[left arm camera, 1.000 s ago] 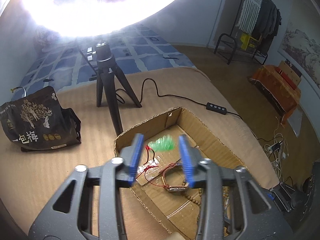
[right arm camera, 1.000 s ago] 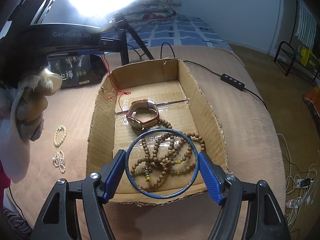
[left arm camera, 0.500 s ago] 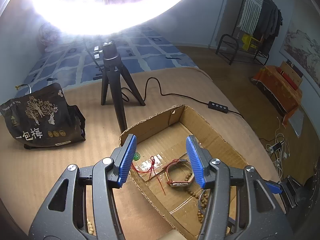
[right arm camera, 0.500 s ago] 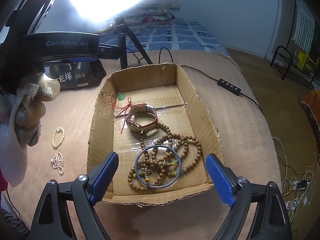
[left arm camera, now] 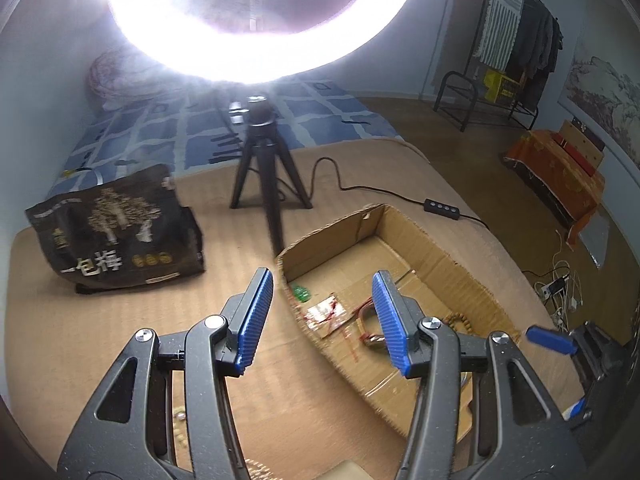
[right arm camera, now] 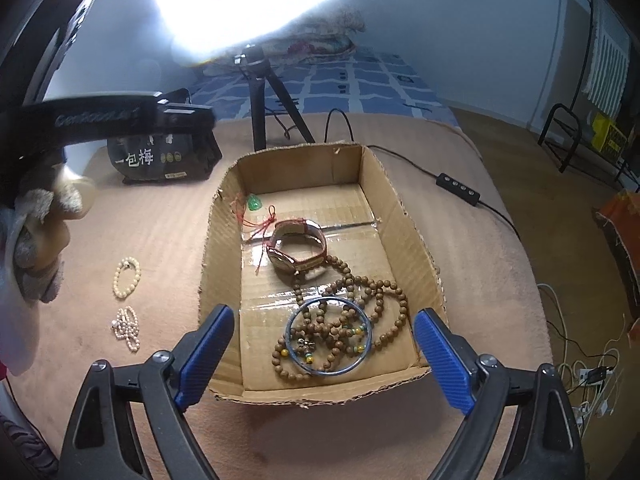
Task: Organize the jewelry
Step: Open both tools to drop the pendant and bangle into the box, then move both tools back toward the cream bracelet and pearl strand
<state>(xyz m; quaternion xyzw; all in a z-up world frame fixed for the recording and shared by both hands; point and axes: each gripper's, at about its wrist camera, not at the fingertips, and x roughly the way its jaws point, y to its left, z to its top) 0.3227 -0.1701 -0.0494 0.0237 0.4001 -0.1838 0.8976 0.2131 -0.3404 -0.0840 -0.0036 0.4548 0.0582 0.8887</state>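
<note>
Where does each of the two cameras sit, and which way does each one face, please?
Left wrist: on the left gripper, angled down across the box's left wall toward the tripod; its own blue fingers show.
Right wrist: on the right gripper, whose jaws are opening, looking down into the cardboard box at the bangle; the person's gloved hand shows.
Shared: box, watch, green pendant, black bag.

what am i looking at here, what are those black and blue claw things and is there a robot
No robot: a person holds two hand-held grippers, each with a camera looking along its blue-padded jaws. One picture is from the left gripper, one from the right gripper. Both are empty; the right one's jaws are opening. On the bed stands a cardboard box holding a watch, a wooden bead necklace, a blue bangle and a green pendant on red cord. Two pearl bracelets lie outside it.
</note>
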